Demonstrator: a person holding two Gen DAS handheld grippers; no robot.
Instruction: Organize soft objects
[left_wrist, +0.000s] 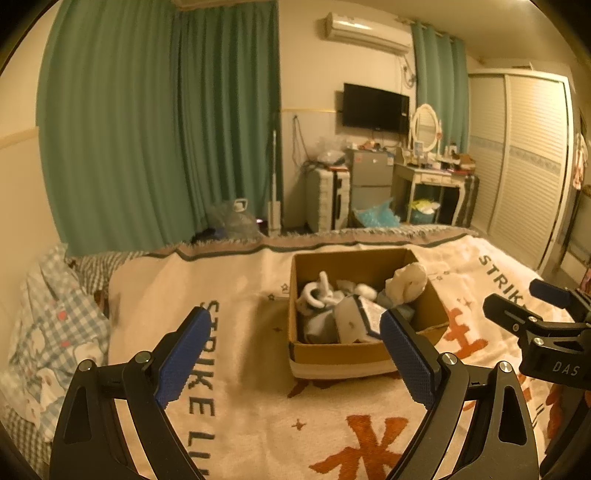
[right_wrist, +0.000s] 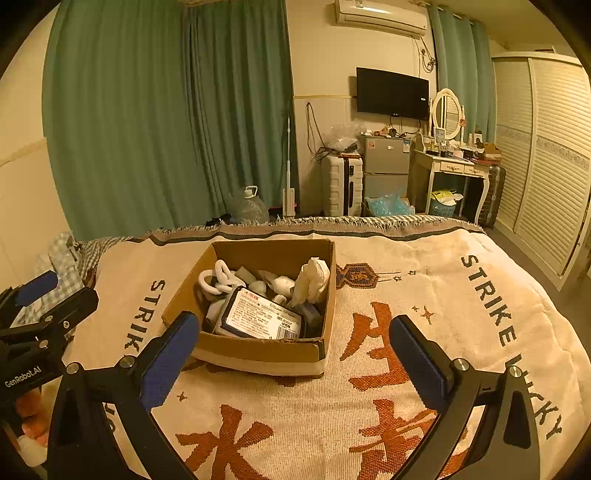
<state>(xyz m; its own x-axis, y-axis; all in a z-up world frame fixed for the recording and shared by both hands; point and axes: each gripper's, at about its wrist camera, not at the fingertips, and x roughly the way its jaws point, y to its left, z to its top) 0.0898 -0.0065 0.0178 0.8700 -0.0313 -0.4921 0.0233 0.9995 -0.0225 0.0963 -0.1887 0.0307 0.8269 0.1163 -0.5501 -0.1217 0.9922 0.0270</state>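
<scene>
A cardboard box (right_wrist: 258, 347) sits open on a bed covered by a cream blanket (right_wrist: 424, 280) printed with dark lettering and orange characters. The box holds the soft items: a white ring-shaped toy (right_wrist: 218, 280) at the far left, a crumpled cream cloth (right_wrist: 314, 278) leaning against the right wall and rising above the rim, several small white pieces between them, and a dark-edged packet with a white printed label (right_wrist: 260, 317) lying tilted on top near the front wall.

The left gripper (left_wrist: 295, 343) hovers above the blanket in front of the box. Its jaws stand wide apart and hold nothing; both blue pads are clear of the box in depth, the right pad (left_wrist: 408, 360) overlapping the box's near right corner in the left wrist view only.

The right gripper (right_wrist: 295, 354) hovers to the right of the left one, also in front of the box. Its jaws stand wide apart and empty, with the near wall of the box seen between them.

A blue checked cloth (left_wrist: 48, 332) lies bunched at the left edge of the bed, well apart from the box. Green curtains (right_wrist: 166, 110) hang behind the bed
</scene>
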